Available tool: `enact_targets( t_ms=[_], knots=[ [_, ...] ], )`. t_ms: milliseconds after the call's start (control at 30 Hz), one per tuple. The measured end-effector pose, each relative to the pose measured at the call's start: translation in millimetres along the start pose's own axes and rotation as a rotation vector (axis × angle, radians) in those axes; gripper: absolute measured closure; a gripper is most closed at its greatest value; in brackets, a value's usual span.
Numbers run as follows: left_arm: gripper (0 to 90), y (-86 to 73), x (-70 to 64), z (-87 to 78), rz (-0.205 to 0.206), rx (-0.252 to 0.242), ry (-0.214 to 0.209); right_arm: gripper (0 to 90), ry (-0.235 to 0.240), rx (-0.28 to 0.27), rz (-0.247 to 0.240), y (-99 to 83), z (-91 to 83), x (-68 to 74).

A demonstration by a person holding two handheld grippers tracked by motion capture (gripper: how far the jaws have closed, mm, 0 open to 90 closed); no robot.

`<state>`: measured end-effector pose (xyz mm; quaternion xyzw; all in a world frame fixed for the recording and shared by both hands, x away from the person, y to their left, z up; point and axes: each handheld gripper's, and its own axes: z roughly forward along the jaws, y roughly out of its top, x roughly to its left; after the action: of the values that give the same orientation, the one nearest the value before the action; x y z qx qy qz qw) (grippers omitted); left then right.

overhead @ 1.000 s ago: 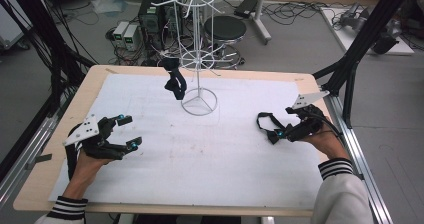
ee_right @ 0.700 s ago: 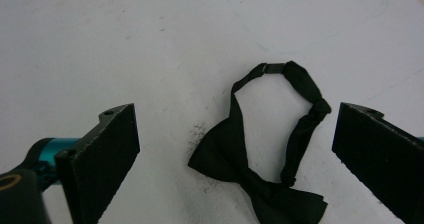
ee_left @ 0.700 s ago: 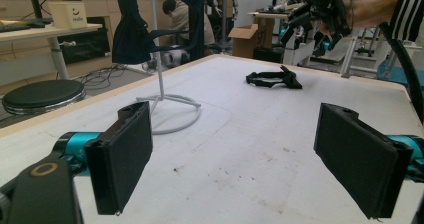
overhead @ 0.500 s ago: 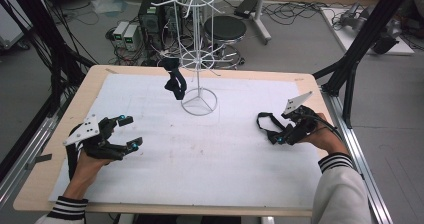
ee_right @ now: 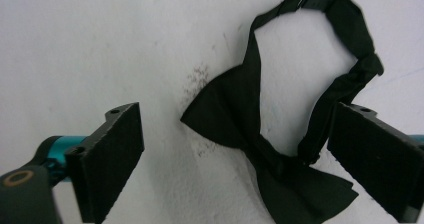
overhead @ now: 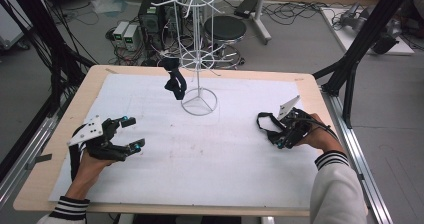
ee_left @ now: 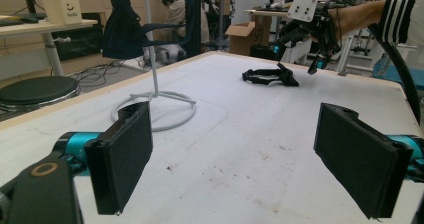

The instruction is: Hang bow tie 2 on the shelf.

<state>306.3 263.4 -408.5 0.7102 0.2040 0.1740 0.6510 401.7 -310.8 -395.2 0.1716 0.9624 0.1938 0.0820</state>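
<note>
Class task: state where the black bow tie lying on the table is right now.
In the high view, the bow tie lies flat on the table's right side, just beneath the open right gripper, right of the white wire stand.

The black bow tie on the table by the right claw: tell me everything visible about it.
The bow tie is black, matte fabric: a flared bow pinched at a middle knot, with a thin neck strap looping round to a small clasp. It lies flat and loose on the white table cover near its right side. The right claw hangs over it, jaws open on either side of the bow, not gripping.
</note>
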Motion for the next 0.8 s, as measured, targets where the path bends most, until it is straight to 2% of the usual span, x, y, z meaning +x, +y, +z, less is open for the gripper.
enact_targets(
  t_ms=[33,200,233,533,567,633,700,733,767,800],
  knots=[
    [16.3,-0.1,0.1,0.2,0.002,0.001,0.0,18.0,0.003,0.023,-0.016,-0.8,0.7,-0.3],
    [16.3,0.0,-0.3,0.2,0.0,0.001,-0.002,23.4,-0.005,0.071,-0.041,-2.4,3.0,-1.2],
    [16.3,0.0,-0.3,0.1,0.001,0.0,-0.002,25.6,-0.016,0.101,-0.058,-2.7,4.4,-1.0],
    [16.3,-0.1,0.8,-0.6,-0.003,-0.003,0.001,35.7,-0.04,0.135,-0.1,-0.4,10.1,-2.3],
    [16.3,-0.3,1.0,-0.5,-0.005,-0.003,0.0,40.7,-0.04,0.135,-0.101,-0.3,10.7,-2.7],
    [16.3,-0.5,1.1,-0.4,-0.005,-0.002,0.0,41.7,-0.041,0.137,-0.111,0.1,11.2,-3.2],
    [16.3,-1.0,1.2,-0.3,-0.007,0.002,0.001,47.8,-0.042,0.155,-0.132,0.9,13.3,-2.7],
    [16.3,-1.3,1.3,-0.2,-0.008,0.003,0.001,47.8,-0.042,0.155,-0.132,0.9,13.3,-2.7],
    [16.3,-1.5,1.2,0.0,-0.009,0.003,0.002,52.5,-0.045,0.161,-0.136,1.0,14.8,-2.9],
    [16.3,-1.7,1.3,0.1,-0.01,0.001,0.002,52.5,-0.045,0.161,-0.136,1.0,14.8,-2.9]
  ],
)
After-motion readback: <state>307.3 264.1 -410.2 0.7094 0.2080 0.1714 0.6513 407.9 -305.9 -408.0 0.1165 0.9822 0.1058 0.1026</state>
